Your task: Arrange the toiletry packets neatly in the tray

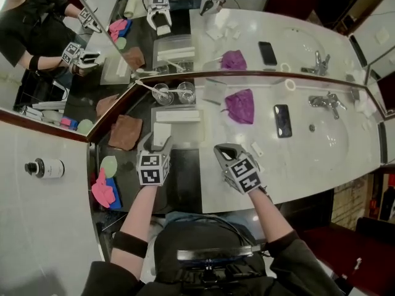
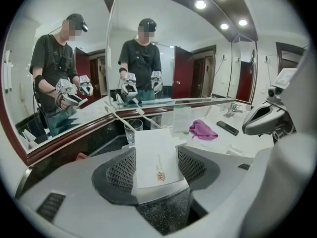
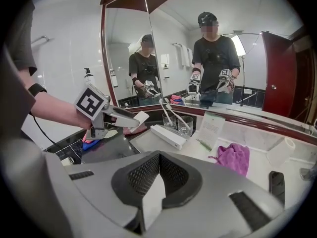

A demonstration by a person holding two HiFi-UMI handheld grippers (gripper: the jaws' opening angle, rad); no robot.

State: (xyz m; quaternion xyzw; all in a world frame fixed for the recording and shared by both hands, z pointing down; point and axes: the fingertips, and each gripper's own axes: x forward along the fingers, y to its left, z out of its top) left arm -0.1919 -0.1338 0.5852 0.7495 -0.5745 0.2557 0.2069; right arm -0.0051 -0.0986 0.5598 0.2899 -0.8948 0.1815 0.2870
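Two hand-held grippers over a bathroom counter, with mirrors behind.

1. Left gripper (image 1: 158, 147): jaws held well apart and clamped on a white packet (image 2: 156, 157). The mesh pads (image 2: 120, 171) press on the packet's two long edges. The packet is flat, with a small printed mark near its lower end, and sticks out past the jaw tips. The right gripper view shows it raised clear of the dark counter (image 3: 106, 150), near the tray's left side and not touching it.

2. Right gripper (image 3: 157, 170): jaws fully together, pads meeting. A white sliver shows below the pads; I cannot tell whether it is a packet or something behind. This gripper hangs above the pale marble counter (image 1: 234, 190), to the right of the left one.

3. Tray (image 3: 141, 145): pale and rectangular, set in front of the mirror, with a long white box (image 3: 168, 135) lying in it.

4. Two glasses (image 1: 174, 93): at the far end of the tray, each with a toothbrush in it.

5. Purple cloth (image 1: 239, 105), black phone (image 1: 282, 120) and tap (image 1: 324, 100): to the right, well apart from both grippers.

6. Small white packet (image 1: 256, 148): loose on the marble, just beside the right gripper.
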